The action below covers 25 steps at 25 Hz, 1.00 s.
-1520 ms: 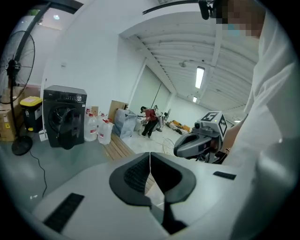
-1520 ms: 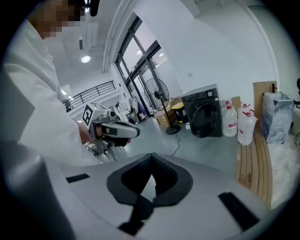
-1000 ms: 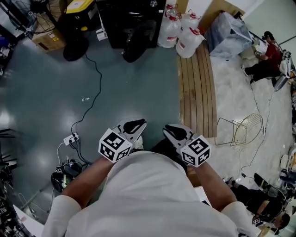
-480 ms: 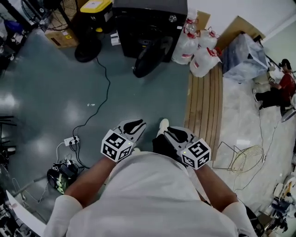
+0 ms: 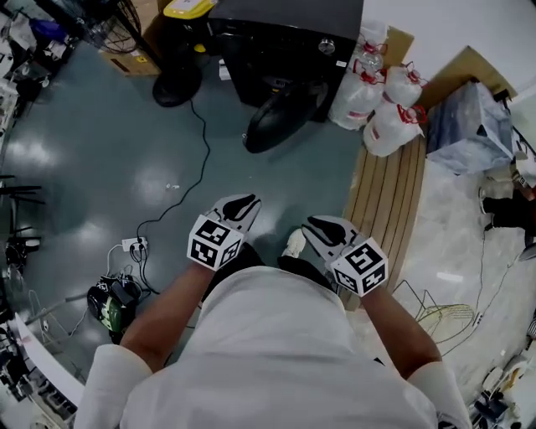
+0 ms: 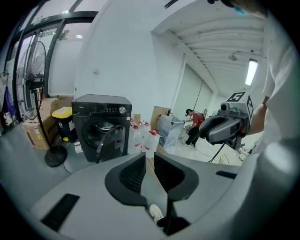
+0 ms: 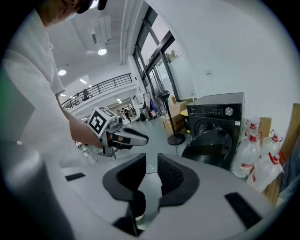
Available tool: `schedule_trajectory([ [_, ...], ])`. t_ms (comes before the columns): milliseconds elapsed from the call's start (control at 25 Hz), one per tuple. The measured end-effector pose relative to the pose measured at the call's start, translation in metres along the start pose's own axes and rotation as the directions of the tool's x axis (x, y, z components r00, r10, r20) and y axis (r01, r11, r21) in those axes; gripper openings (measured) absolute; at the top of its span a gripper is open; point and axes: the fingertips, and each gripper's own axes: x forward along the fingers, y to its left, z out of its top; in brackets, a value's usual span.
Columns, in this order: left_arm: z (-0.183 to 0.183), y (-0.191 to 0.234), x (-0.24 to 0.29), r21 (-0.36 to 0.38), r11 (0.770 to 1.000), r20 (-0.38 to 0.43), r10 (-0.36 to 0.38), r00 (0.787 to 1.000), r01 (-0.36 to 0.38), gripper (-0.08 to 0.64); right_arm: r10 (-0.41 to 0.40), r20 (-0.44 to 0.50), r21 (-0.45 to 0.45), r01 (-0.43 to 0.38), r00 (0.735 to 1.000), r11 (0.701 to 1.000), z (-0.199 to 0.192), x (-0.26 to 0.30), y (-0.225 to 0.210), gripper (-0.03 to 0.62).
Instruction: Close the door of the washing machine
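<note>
The black washing machine (image 5: 285,33) stands at the top of the head view, its round door (image 5: 280,117) swung open toward me. Both grippers hover over the grey floor well short of it, side by side in front of my body. My left gripper (image 5: 239,205) shows a narrow gap between its jaws with nothing in it; in the left gripper view the machine (image 6: 101,126) and door (image 6: 108,140) lie ahead. My right gripper (image 5: 318,226) is open and empty too, and its jaws have just been opening; its view shows the door (image 7: 208,145) ahead to the right.
Several water jugs (image 5: 385,100) stand right of the machine, beside a wooden plank strip (image 5: 389,201). A fan base (image 5: 176,84) and yellow bin (image 5: 191,8) sit left of it. A cable runs to a power strip (image 5: 134,245). A wire basket (image 5: 440,318) lies at the right.
The person has walked toward the washing machine, carrying both grippers along; the machine and its open door now sit lower and larger in the head view.
</note>
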Motion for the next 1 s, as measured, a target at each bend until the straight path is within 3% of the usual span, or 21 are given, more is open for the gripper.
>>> schedule_trajectory([
  [200,0.007,0.032,0.039,-0.011,0.999,-0.049,0.045,0.998,-0.045,0.064,-0.022,0.002,0.05,0.022,1.0,0.998,0.005,0.005,-0.042,0.109],
  [520,0.018,0.126,0.114,-0.018,0.995,-0.103,0.091,0.99,-0.094,0.067,-0.086,-0.035,0.097,0.089,0.996,0.991,0.021,0.029,-0.094,0.127],
  [840,0.014,0.214,0.193,0.044,0.996,-0.234,0.087,0.968,-0.078,0.069,-0.253,-0.068,0.209,0.261,0.965,0.942,0.051,0.053,-0.151,0.112],
  [1000,0.008,0.234,0.222,0.096,0.995,-0.3,0.038,0.953,-0.01,0.075,-0.299,-0.086,0.247,0.311,0.95,0.918,0.069,0.077,-0.16,0.112],
])
